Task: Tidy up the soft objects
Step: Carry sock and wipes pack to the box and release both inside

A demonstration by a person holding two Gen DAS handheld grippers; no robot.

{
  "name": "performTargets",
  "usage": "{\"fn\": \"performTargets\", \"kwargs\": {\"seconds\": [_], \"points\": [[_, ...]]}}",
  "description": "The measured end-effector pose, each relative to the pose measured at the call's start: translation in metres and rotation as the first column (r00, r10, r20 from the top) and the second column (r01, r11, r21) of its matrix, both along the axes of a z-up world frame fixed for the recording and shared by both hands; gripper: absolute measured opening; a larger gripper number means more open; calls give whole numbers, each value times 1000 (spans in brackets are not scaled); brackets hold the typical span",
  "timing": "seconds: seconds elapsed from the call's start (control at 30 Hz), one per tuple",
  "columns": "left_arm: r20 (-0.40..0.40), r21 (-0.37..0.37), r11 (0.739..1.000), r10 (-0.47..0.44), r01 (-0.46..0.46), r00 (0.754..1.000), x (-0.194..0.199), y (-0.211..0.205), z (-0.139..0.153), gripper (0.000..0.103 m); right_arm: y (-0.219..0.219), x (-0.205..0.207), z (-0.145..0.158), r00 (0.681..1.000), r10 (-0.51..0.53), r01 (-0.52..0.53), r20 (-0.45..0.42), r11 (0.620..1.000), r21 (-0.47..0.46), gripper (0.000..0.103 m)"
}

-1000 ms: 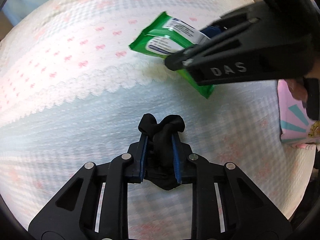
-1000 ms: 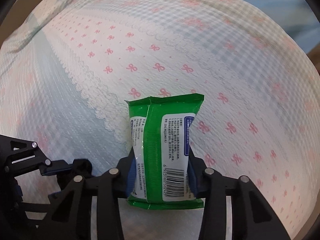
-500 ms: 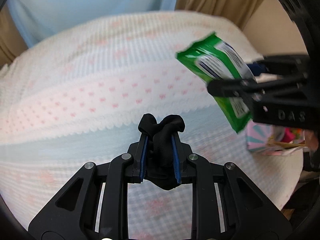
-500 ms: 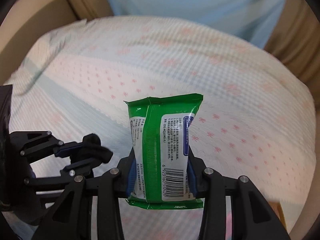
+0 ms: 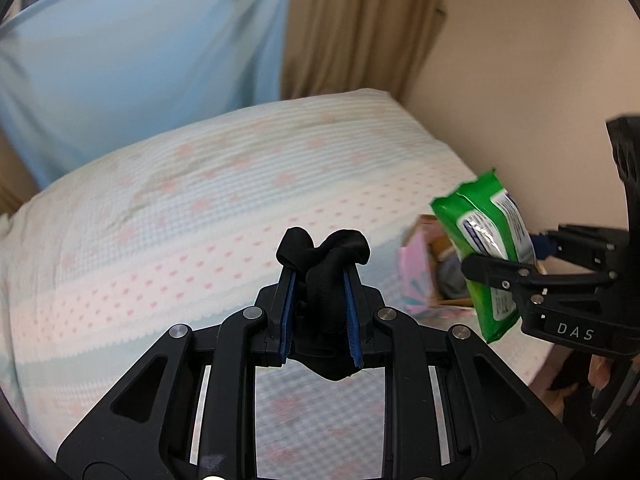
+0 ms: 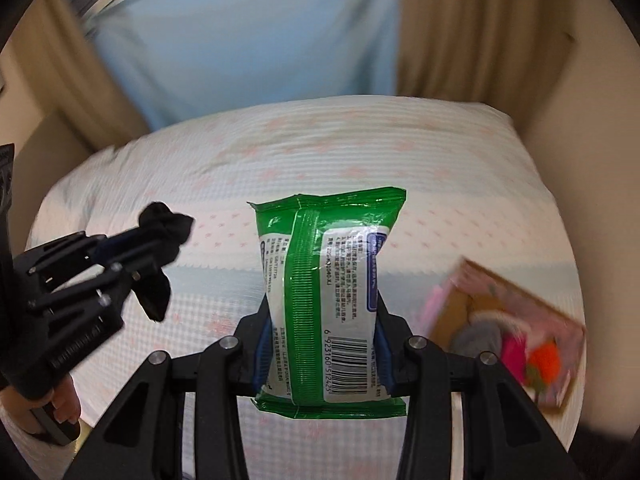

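Fingers of left gripper (image 5: pixel 320 300) pinched narrow on a black sock (image 5: pixel 325 276), blue pads (image 5: pixel 287 312) pressing both sides; sock bunches in two lobes above the tips, a tail hangs below the jaws. Right gripper (image 6: pixel 322 344) fingers set wider, clamped on a green wipes pack (image 6: pixel 326 300), held upright w/ barcode end low, back seam + white label facing the cam. Both grippers up in the air over a bed (image 5: pixel 180 216), neither item touching the cover. Cover is white/pale blue check w/ pink bow print and a scalloped lace band across the middle. From left cam, wipes pack sits to the right, tilted, in front of a pink box (image 5: pixel 416 276). Box rests at right edge of bed, open-topped; inside: grey cloth, something pink and orange, blurred, can't tell what. From right cam, left gripper w/ sock is off to the left, box low right. Person's hand (image 6: pixel 56 404) shows on left gripper's handle, bottom-left of right cam. Behind bed: light blue sheet (image 6: pixel 248 48) hanging, tan curtains (image 5: pixel 360 28) either side, beige wall on right.
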State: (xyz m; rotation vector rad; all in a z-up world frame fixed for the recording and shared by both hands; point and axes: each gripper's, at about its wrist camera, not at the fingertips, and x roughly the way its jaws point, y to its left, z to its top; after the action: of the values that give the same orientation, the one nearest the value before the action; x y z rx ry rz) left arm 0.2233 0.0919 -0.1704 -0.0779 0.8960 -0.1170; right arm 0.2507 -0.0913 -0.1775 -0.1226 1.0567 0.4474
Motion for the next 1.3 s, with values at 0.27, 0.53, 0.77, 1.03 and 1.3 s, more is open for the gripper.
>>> {"fn": "performTargets", "kwargs": {"seconds": [0.27, 0.53, 0.77, 1.03, 1.3], "points": [[-9, -35, 992, -124, 124, 992, 18, -85, 18, 19, -113, -12, 15, 975, -219, 219, -17, 975, -21, 39], [-85, -46, 988, -152, 148, 985, 56, -173, -3, 19, -208, 14, -2, 945, -320, 320, -76, 947, -7, 39], [-234, -41, 992, -126, 119, 964, 104, -234, -68, 19, -271, 54, -37, 925, -347, 351, -152, 936, -2, 39], [-358, -4, 995, -92, 96, 929, 151, -285, -134, 19, -302, 105, -100, 890, -322, 342, -322, 940, 7, 39], [-484, 21, 999, -33, 49, 875, 165, -293, -194, 19, -306, 139, -162, 839, -273, 315, -471, 949, 11, 39]]}}
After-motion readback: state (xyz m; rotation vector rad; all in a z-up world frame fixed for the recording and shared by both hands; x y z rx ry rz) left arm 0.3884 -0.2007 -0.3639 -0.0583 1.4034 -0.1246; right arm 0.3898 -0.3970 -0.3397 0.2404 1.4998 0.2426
